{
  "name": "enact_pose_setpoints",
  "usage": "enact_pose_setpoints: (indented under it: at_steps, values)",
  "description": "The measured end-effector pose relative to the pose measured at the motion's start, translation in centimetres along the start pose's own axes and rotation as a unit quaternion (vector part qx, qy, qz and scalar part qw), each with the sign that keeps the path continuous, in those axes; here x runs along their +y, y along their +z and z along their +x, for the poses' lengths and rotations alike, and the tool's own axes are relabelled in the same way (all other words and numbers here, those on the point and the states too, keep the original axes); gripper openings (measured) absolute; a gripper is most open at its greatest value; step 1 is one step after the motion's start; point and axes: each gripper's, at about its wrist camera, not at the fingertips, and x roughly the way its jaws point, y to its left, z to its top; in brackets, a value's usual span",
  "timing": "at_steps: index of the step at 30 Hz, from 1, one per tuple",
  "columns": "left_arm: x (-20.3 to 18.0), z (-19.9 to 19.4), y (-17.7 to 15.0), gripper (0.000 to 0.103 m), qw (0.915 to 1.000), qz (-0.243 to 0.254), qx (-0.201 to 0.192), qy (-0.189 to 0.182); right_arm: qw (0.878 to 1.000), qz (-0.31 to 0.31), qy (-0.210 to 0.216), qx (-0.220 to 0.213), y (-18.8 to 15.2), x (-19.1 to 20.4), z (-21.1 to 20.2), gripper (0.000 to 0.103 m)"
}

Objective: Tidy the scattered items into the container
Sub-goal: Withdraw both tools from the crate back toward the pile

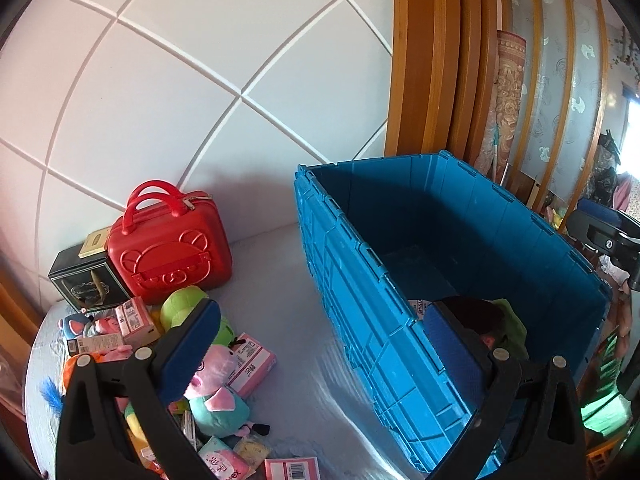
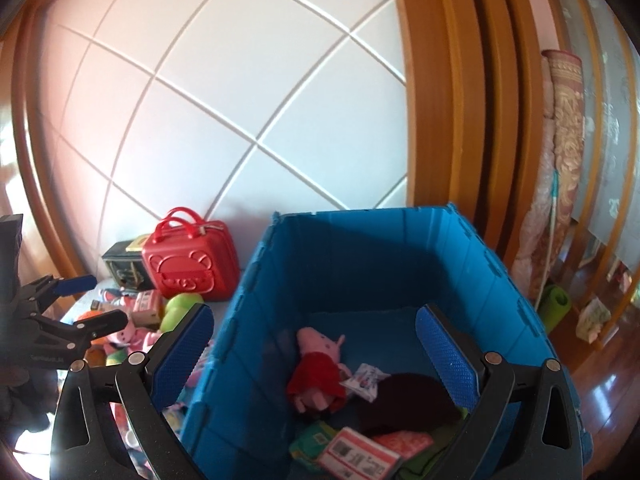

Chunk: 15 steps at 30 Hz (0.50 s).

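On a pale grey quilted surface (image 1: 288, 280) against a white diagonally grooved wall (image 1: 200, 60), the open blue plastic crate (image 1: 360, 292) sits right of scattered plush toys (image 1: 212, 384), both the left gripper (image 1: 320, 344) and right gripper (image 2: 316, 344) spread empty

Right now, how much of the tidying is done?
Partly done. The blue crate already holds a pig plush in a red dress, a dark cloth and some packets. Both tools, left and right, are open and empty. The red case, black box and toy pile remain outside.
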Motion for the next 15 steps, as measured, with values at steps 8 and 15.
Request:
enact_pose_setpoints:
  at_steps: [8,15]
  values:
    - [5.3,-2.2,-3.8,0.103,0.9995,-0.03,0.007,0.011,0.999,-0.035,0.026,0.011,-0.5,7.5,-0.6,0.103]
    - [12.8,-3.7,-9.0,0.103,0.996,-0.069,0.041,0.038,0.996,-0.061,0.061,0.035,-1.9,15.2,0.3,0.103]
